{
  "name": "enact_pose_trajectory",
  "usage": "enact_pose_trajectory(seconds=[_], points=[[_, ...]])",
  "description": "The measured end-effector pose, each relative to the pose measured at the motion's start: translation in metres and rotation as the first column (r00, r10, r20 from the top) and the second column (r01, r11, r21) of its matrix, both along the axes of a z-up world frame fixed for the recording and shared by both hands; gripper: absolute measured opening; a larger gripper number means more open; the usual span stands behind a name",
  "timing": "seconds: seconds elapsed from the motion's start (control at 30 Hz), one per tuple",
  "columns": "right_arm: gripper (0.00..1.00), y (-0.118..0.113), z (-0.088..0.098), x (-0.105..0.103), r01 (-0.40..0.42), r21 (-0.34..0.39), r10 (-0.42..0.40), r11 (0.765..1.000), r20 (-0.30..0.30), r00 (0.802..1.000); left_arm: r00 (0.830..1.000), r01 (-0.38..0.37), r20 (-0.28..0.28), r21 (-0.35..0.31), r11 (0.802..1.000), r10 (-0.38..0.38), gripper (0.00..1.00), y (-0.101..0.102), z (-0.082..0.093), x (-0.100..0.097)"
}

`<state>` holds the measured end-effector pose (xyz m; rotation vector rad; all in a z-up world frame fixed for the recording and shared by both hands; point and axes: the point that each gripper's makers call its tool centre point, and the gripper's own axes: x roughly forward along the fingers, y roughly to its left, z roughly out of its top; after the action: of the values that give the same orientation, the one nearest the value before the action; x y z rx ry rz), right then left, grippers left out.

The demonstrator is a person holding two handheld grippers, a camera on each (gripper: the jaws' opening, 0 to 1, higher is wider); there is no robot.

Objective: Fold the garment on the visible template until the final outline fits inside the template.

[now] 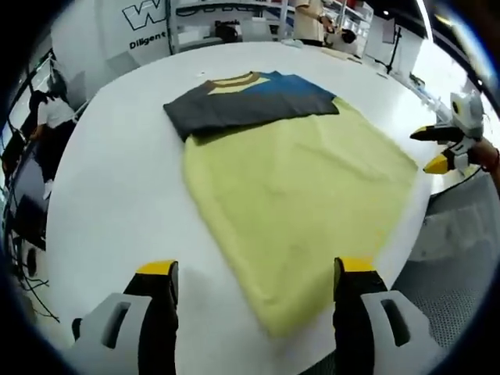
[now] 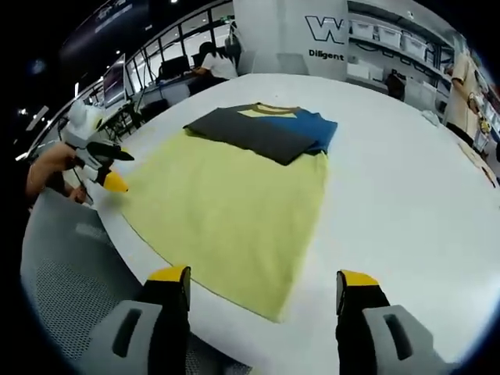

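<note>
My fingers (image 1: 158, 275) on the left gripper (image 1: 256, 275) stand spread wide with nothing between them, low in the left gripper view, and the right gripper (image 2: 264, 280) is just as released at the bottom of the right gripper view, poised over the near corner of the cloth.

The yellow short-sleeved T-shirt with grey-and-blue sleeves and a yellow collar (image 1: 297, 180) lies flat on the white round bench (image 1: 117, 195), its sleeves already folded across the chest near the top centre of both views. I cannot make out a separate template outline under it.

The hem corner nearest me sits right at the bench edge, at the lower middle of both views. My worry is that a grab there could drag the fabric over the rim and off the bench, or pinch only the top layer so the fold goes crooked. Lifting the hem too briskly could also disturb the folded sleeves, and the outline would spread again.

Room is generous: bare bench lies to the left in the left gripper view and to the right in the right gripper view (image 2: 406, 187). The grey perforated seat (image 2: 70, 273) near the rim is the one thing close by.
</note>
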<state>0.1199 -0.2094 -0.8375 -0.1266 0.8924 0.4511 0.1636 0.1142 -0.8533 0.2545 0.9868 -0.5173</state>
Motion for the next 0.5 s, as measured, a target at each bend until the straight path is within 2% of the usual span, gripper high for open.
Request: enact_pose_trajectory(seconds=[0.07, 0.23, 0.33, 0.43, 0.5], points=[[0.70, -0.003, -0.003, -0.002, 0.007, -0.010, -0.007, 1.000, -0.015, 1.000, 1.000, -0.014, -0.028, -0.007, 1.000, 0.014, 0.75, 0.000, -0.001, -0.006], [0.51, -0.004, -0.010, -0.007, 0.017, -0.005, -0.018, 1.000, -0.053, 0.998, 0.998, -0.047, -0.045, -0.062, 0.997, 0.044, 0.66, -0.006, -0.001, -0.016], [0.52, -0.007, -0.014, -0.009, 0.023, -0.027, -0.025, 0.999, -0.065, 0.998, 0.998, -0.049, -0.048, -0.054, 0.997, 0.047, 0.61, -0.006, -0.002, -0.020], [0.48, -0.010, -0.017, -0.010, 0.027, -0.039, -0.030, 0.999, -0.074, 0.997, 0.996, -0.055, -0.068, -0.055, 0.997, 0.051, 0.50, -0.007, -0.004, -0.024], [0.44, -0.009, -0.017, -0.010, 0.033, -0.027, -0.035, 0.999, -0.081, 0.996, 0.996, -0.057, -0.070, -0.055, 0.997, 0.053, 0.50, -0.007, -0.005, -0.026]])
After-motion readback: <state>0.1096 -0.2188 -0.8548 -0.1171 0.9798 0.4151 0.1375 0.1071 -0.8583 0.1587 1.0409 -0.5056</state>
